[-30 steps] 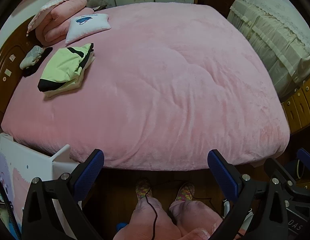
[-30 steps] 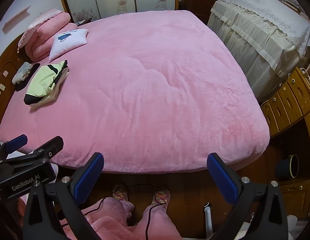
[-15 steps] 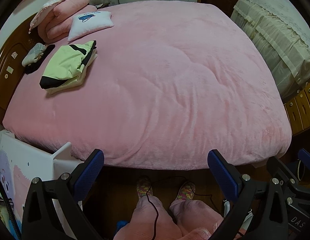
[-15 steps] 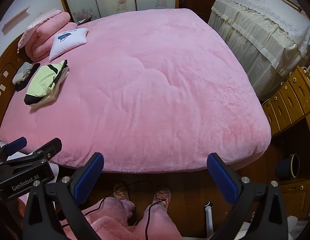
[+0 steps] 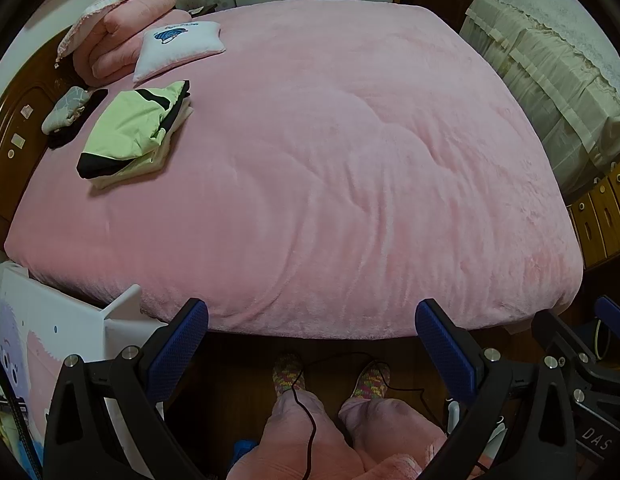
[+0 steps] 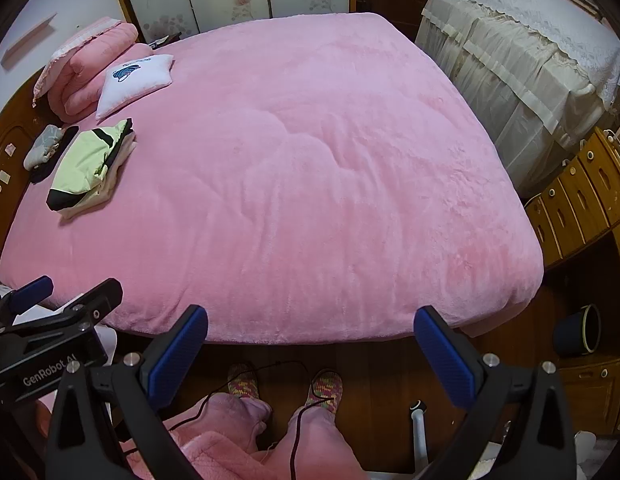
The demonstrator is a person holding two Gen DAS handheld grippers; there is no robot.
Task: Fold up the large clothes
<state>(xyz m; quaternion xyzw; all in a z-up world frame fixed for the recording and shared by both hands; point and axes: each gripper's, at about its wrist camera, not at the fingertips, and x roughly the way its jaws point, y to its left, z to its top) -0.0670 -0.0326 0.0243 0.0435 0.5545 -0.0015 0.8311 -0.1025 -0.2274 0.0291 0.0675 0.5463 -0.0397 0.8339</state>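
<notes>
A folded stack of clothes, lime green with black trim on top (image 5: 136, 134), lies at the far left of the pink bed (image 5: 330, 160); it also shows in the right wrist view (image 6: 92, 168). My left gripper (image 5: 312, 346) is open and empty, held above the floor in front of the bed's near edge. My right gripper (image 6: 310, 350) is open and empty too, beside it to the right. Both are far from the stack.
A white cushion (image 5: 178, 50) and a rolled pink quilt (image 5: 118, 40) lie by the wooden headboard (image 5: 14, 136). A grey and black cloth (image 5: 68, 114) lies beside the stack. A covered bed (image 6: 530, 60) and wooden drawers (image 6: 578, 200) stand right. My slippered feet (image 5: 330, 374) are below.
Both grippers stayed open. The left view shifted slightly, so the bed sits a little lower in frame. Nothing on the bed moved.
</notes>
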